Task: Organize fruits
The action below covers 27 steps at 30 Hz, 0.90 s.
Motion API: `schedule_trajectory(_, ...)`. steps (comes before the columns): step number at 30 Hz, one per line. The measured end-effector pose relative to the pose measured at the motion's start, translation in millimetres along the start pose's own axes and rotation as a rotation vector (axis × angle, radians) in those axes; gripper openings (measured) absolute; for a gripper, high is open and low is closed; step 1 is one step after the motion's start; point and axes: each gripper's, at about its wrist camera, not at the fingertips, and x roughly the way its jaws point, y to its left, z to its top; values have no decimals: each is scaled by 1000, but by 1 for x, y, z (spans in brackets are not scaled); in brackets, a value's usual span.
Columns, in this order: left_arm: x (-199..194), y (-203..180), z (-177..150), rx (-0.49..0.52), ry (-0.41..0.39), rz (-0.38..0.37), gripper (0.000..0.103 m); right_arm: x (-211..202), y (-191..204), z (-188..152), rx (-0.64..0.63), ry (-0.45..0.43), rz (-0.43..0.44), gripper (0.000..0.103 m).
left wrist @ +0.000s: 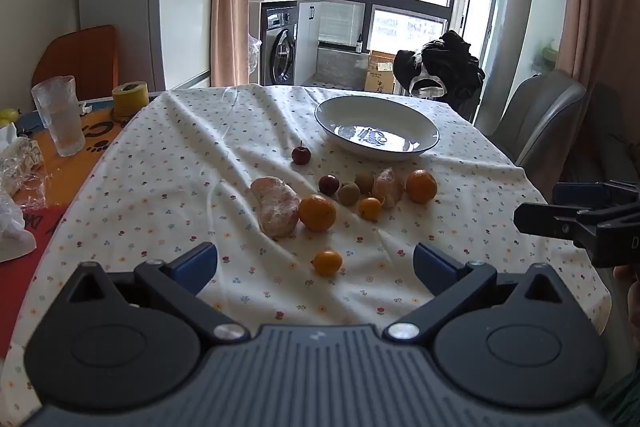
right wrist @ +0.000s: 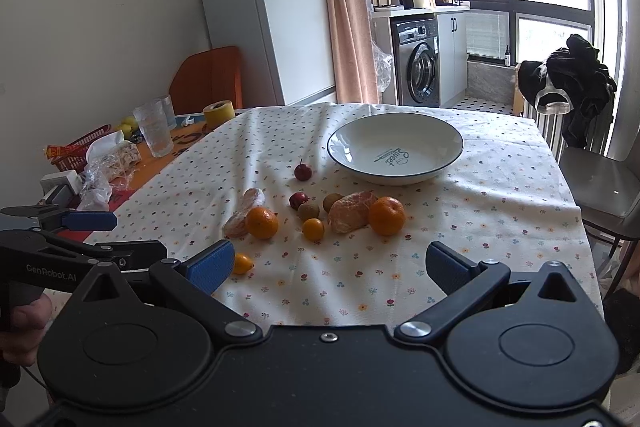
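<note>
Left gripper (left wrist: 316, 259) and right gripper (right wrist: 330, 263) both spread apart, holding nothing, at near surface (right wrist: 500, 211) edge. Fruits (left wrist: 344, 197) clustered mid-cloth, before bowl (right wrist: 395, 148); free cloth around.

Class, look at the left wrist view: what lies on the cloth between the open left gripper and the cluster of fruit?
One small orange fruit lies alone between the left gripper and the cluster; around it the tablecloth is bare.
</note>
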Motion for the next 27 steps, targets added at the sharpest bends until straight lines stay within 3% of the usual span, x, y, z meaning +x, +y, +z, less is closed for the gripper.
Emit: schedule_trajectory(27,2,-2,-2,4,3,-8,103,3,4,-2,-28,12,-19,103)
